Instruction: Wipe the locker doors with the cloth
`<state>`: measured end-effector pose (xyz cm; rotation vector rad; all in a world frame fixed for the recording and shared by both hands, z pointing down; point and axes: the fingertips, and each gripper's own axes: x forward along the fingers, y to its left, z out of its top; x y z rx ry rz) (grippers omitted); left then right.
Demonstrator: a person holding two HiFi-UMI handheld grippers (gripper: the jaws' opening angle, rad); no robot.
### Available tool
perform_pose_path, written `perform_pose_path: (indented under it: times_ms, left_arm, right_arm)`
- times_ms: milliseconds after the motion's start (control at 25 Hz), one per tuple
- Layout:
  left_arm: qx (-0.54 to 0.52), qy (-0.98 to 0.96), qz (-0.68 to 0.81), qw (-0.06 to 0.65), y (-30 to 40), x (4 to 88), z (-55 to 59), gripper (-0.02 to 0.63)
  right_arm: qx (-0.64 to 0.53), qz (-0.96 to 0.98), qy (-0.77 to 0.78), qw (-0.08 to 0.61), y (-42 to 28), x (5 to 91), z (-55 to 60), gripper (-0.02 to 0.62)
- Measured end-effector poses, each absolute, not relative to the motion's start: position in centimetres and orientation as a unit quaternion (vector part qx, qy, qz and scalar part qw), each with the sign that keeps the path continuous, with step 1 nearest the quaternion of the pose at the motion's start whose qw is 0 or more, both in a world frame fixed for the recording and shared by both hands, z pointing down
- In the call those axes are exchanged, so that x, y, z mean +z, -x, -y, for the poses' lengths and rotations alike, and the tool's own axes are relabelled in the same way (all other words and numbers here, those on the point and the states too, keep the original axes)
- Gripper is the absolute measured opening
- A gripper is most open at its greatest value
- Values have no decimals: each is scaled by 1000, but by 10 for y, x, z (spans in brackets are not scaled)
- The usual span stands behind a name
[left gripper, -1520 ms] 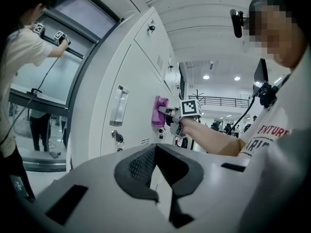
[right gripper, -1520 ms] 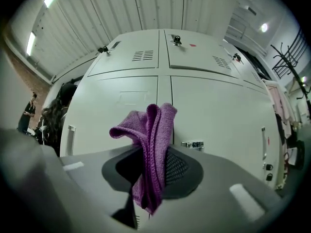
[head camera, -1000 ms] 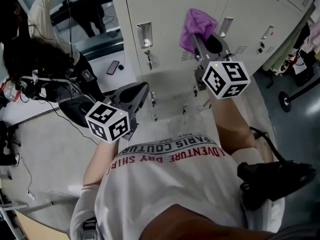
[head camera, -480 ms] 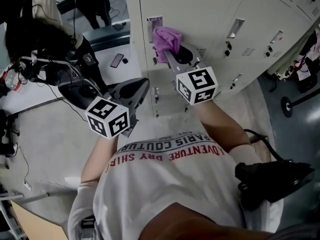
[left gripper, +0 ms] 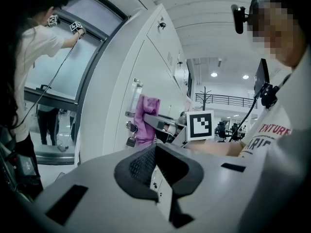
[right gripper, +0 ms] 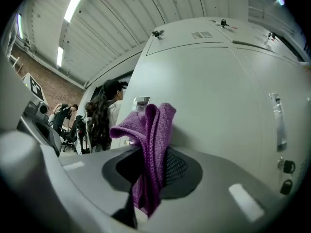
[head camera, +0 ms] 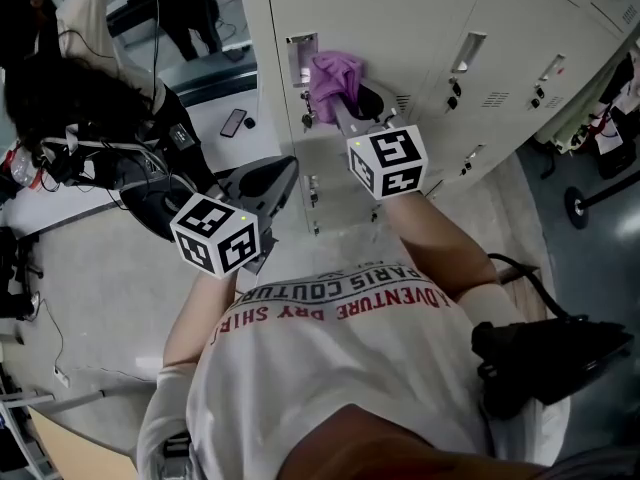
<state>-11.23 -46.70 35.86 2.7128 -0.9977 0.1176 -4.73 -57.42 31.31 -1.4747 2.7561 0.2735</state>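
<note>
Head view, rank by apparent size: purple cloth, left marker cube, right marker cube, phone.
1. left marker cube and right marker cube: look alike, so not ranked against each other
2. purple cloth
3. phone: smallest

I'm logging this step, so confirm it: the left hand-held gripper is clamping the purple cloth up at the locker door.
One thing is wrong: it is the right hand-held gripper, not the left, that is clamping the purple cloth up at the locker door. The right gripper view shows the cloth pinched between its jaws. The left hand-held gripper is shut on nothing.
</note>
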Motion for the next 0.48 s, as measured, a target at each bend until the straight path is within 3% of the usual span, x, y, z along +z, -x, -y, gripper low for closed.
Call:
perform_pose_path:
  times_ms: [480]
  left_arm:
    - [50, -941, 310, 124, 79, 364, 474, 2]
  right_arm:
    - [67, -827, 558, 14, -60, 318, 591, 61]
